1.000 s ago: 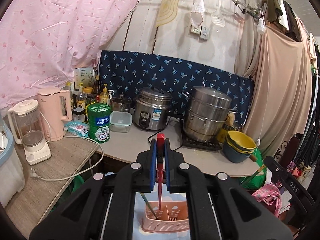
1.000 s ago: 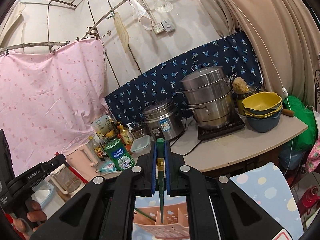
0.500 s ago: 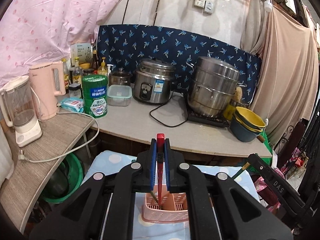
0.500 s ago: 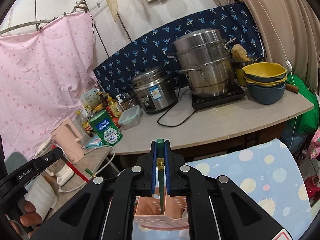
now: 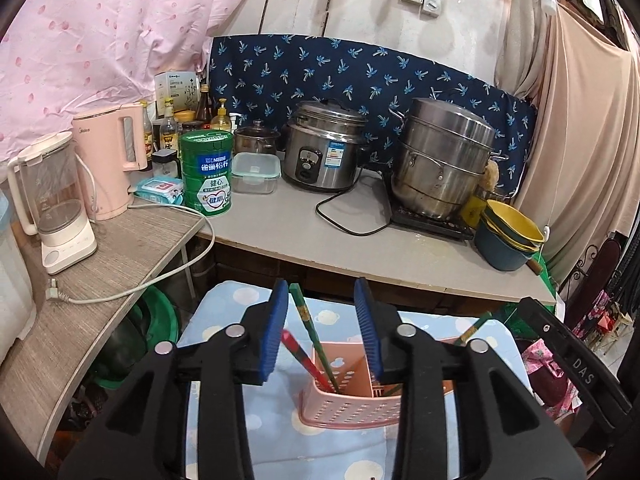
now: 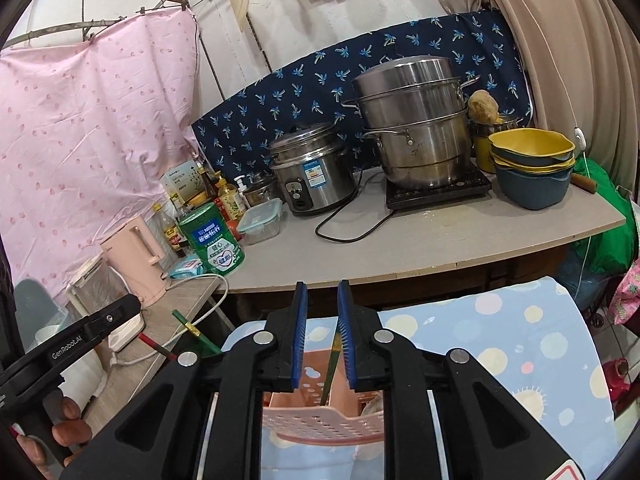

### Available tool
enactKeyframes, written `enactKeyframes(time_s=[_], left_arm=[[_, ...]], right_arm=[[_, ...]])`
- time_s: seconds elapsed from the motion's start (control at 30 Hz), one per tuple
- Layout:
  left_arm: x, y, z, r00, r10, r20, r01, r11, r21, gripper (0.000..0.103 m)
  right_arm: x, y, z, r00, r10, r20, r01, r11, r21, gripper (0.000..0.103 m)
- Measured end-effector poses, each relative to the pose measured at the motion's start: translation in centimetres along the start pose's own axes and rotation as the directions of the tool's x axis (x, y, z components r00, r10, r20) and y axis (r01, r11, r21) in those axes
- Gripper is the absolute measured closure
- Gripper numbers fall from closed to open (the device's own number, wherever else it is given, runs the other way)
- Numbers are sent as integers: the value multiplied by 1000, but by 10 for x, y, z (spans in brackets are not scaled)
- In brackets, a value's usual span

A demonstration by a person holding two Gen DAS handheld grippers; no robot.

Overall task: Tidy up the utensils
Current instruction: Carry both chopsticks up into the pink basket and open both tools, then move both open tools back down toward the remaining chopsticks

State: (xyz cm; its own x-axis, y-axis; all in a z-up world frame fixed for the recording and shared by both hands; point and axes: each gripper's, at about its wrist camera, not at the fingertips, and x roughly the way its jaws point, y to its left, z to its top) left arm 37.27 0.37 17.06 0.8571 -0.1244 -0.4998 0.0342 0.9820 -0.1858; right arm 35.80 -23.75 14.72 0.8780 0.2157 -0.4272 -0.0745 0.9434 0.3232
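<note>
A pink perforated utensil basket (image 5: 352, 408) stands on a blue dotted cloth (image 5: 224, 312). My left gripper (image 5: 322, 328) is open above it. A red chopstick (image 5: 298, 354) and a green chopstick (image 5: 308, 328) lean loose in the basket between the jaws. My right gripper (image 6: 322, 334) is open over the same basket (image 6: 320, 420). A green chopstick (image 6: 333, 360) stands free in the basket, leaning against the right pad. The red and green pair also shows at the left of the right wrist view (image 6: 192, 328).
A grey counter (image 5: 360, 248) behind holds a rice cooker (image 5: 324, 156), steel steamer pot (image 5: 444, 160), stacked bowls (image 5: 508, 240), green tin (image 5: 207, 168) and a lidded box. A pink kettle (image 5: 110, 160) and blender (image 5: 52, 200) stand on the wooden shelf at left.
Both grippers have opened and released their chopsticks into the pink basket. The red one now leans left beside the green one. Both cameras have tilted down slightly.
</note>
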Motion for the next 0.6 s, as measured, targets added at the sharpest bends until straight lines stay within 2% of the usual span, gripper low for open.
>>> enactKeyframes(time_s=[0.17,0.33,0.6], left_arm=[[-13,-3,-11,1000,12,-9,-12,1000,25,68],[-29,-3,-28,999,16,-29,-15,999,34,59],[-61,2,-73,997,25,-71,-21,998,64,59]], right_arm=[[-17,7,-11,1000,12,-13,-12,1000,-20,82],[-40,12,-30,999,21,-38,-22,999,-29,77],[-86,12,-81,995,44,-86,-47,999,-29,74]])
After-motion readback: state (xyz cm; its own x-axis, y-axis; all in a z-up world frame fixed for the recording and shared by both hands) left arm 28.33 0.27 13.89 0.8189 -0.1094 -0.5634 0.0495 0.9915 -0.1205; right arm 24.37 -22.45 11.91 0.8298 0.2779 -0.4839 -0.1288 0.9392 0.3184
